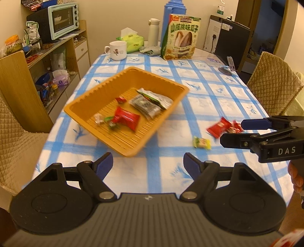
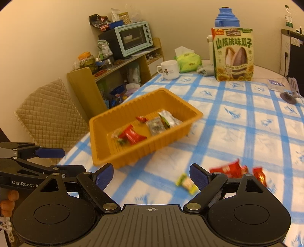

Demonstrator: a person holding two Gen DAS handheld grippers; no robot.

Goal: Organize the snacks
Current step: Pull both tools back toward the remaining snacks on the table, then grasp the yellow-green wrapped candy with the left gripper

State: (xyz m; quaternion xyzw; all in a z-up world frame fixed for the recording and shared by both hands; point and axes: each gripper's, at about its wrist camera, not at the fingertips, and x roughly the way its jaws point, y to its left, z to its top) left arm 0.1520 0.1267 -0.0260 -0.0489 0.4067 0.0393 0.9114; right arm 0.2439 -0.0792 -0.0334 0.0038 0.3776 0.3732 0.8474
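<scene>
An orange tray (image 1: 95,95) (image 2: 117,152) sits on the checked tablecloth. It holds a red packet (image 1: 126,118) (image 2: 133,135), silver packets (image 1: 146,107) (image 2: 156,126) and a few small candies (image 1: 103,119). To its right on the cloth lie another red packet (image 1: 217,127) (image 2: 226,168), small red candies (image 1: 235,128) (image 2: 260,174) and a yellow-green candy (image 1: 201,142) (image 2: 187,183). My left gripper (image 1: 148,163) (image 2: 73,160) is open and empty, just short of the tray's near corner. My right gripper (image 2: 152,173) (image 1: 231,132) is open and empty too, with the yellow-green candy just inside its right finger.
A big sunflower-seed bag (image 1: 180,38), a white mug (image 1: 116,49), a tissue pack (image 1: 132,40), a white bottle (image 1: 153,31) and a blue thermos (image 1: 175,11) stand at the table's far end. Quilted chairs (image 1: 273,89) flank the table. A shelf with a toaster oven (image 1: 62,17) stands left.
</scene>
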